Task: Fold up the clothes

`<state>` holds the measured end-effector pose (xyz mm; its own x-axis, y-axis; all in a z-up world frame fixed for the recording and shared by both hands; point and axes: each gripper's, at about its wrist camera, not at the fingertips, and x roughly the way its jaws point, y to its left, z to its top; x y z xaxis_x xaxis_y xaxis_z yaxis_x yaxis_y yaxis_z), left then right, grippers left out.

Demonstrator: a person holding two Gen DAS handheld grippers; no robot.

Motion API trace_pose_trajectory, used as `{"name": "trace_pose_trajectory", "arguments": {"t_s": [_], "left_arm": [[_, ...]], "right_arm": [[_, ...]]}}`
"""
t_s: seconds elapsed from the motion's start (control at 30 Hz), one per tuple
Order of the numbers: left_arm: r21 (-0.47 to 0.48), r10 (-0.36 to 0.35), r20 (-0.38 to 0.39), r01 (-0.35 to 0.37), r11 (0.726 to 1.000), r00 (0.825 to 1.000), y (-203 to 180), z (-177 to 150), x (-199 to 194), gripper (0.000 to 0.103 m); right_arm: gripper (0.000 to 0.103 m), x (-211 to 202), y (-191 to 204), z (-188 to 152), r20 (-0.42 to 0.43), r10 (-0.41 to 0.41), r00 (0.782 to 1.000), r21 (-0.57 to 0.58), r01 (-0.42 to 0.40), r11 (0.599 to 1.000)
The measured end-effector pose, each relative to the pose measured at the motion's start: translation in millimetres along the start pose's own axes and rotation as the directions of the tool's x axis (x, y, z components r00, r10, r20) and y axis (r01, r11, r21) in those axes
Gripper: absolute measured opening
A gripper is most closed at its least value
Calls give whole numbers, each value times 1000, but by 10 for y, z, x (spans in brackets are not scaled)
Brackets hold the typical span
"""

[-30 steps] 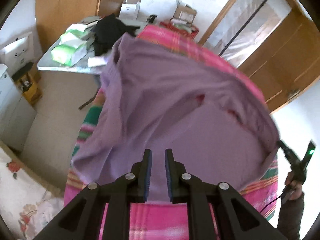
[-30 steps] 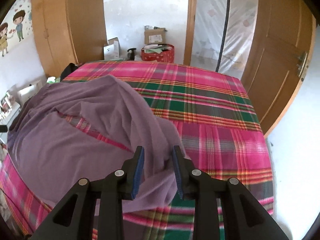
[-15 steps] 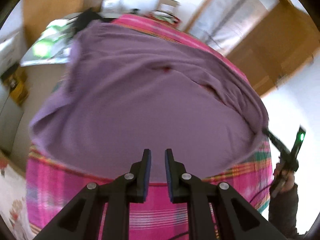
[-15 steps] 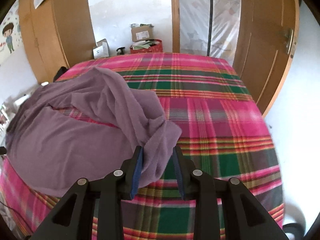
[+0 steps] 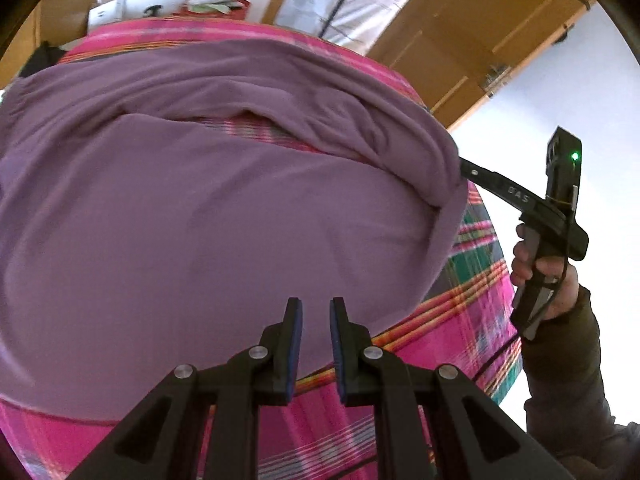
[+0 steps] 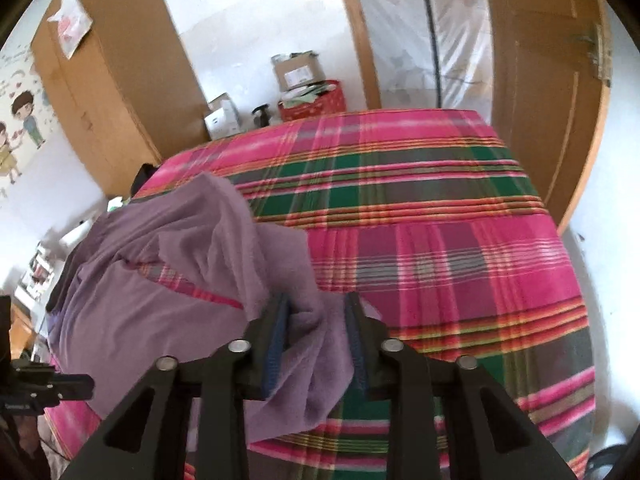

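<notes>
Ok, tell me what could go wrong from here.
The right gripper, whose jaws have just been closing, has only a bunched fold of the purple garment between them; it may slip or drag extra layers. The left gripper holds nothing, so a one-sided pull could skew the garment.

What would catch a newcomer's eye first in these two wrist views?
A large, rumpled purple fabric garment sprawls over the near left part of a bright pink-and-green plaid bedspread. The right gripper has just been closing, with a bunched fold of that cloth between its fingers. The left gripper hangs near the garment's near hem, fingers narrowly apart with nothing between them.
</notes>
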<state>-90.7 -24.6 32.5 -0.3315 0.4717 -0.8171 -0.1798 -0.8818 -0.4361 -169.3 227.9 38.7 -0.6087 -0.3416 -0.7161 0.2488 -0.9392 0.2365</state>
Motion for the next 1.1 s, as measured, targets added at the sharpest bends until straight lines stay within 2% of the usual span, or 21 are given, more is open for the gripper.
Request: {"name": "trace_pose_trajectory", "arguments": {"t_s": [0.17, 0.27, 0.4, 0.47, 0.53, 0.7, 0.77, 0.8, 0.87, 0.93, 0.97, 1.1], "left_arm": [[-4, -35, -29, 35, 999, 999, -136, 69, 241, 14], [-21, -47, -38, 47, 999, 998, -140, 79, 322, 14], [-37, -63, -38, 61, 997, 997, -131, 80, 354, 14], [-45, -74, -40, 72, 996, 996, -130, 82, 375, 14], [-49, -89, -42, 86, 995, 995, -135, 85, 405, 14], [-62, -97, -39, 94, 994, 995, -126, 101, 423, 14], [-68, -99, -39, 96, 993, 994, -133, 115, 451, 14], [-72, -99, -40, 96, 993, 994, -138, 123, 468, 14], [-75, -105, -42, 102, 992, 994, -154, 137, 499, 14], [-77, -116, -44, 113, 991, 992, -171, 128, 521, 14], [-75, -117, -45, 113, 991, 992, -167, 119, 521, 14], [-61, -108, -51, 105, 993, 993, -202, 115, 535, 14]], "right_arm": [[6, -90, 256, -177, 30, 10, 999, -77, -8, 997], [6, -275, 439, -283, 90, 53, 994, -107, -44, 993], [6, -637, 633, -462, 169, 133, 977, -157, -107, 982], [6, -686, 730, -576, 144, 150, 978, -201, -120, 972], [6, -649, 802, -705, 102, 128, 987, -242, -100, 965], [6, -575, 698, -953, 36, 115, 993, -199, -105, 974], [6, -517, 618, -1015, -17, 104, 994, -196, -105, 975], [9, -485, 593, -1024, -41, 95, 995, -200, -102, 975], [10, -495, 622, -971, -31, 90, 995, -212, -95, 973], [22, -526, 674, -895, 5, 90, 996, -225, -87, 971], [34, -523, 711, -846, 22, 94, 995, -234, -86, 968], [35, -319, 872, -583, 30, 98, 995, -259, -87, 962]]}}
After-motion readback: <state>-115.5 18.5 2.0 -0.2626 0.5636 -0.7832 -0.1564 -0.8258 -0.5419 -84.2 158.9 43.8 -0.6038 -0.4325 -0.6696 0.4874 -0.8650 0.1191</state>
